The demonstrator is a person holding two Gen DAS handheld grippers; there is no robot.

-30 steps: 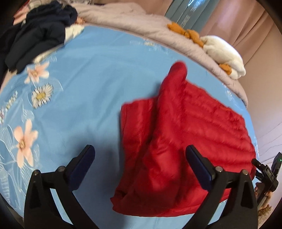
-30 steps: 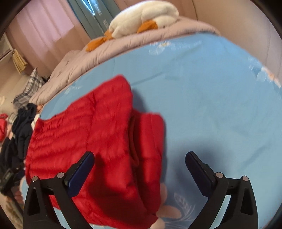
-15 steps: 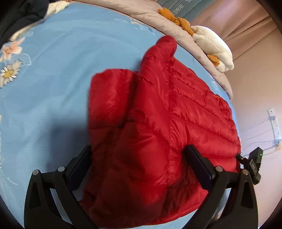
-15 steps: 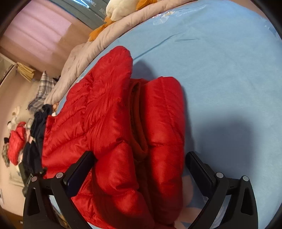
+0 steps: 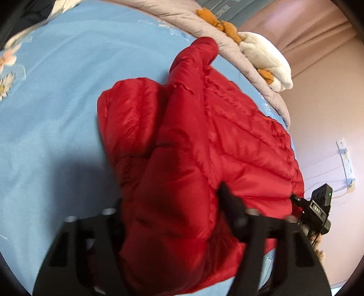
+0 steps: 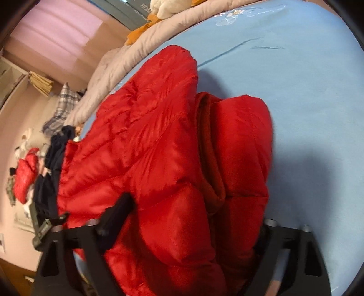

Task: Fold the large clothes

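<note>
Mid-fold: L gripper & R gripper jaws part-closed round near edge of red puffer jacket, grip unconfirmed; next, pinch firm, lift twd far sleeve.

White letters "DAS" on a small label on the black device, just right of the red jacket. Partial pale lettering "HOM" on the teal panel behind the grey quilt; remainder cut off.
</note>
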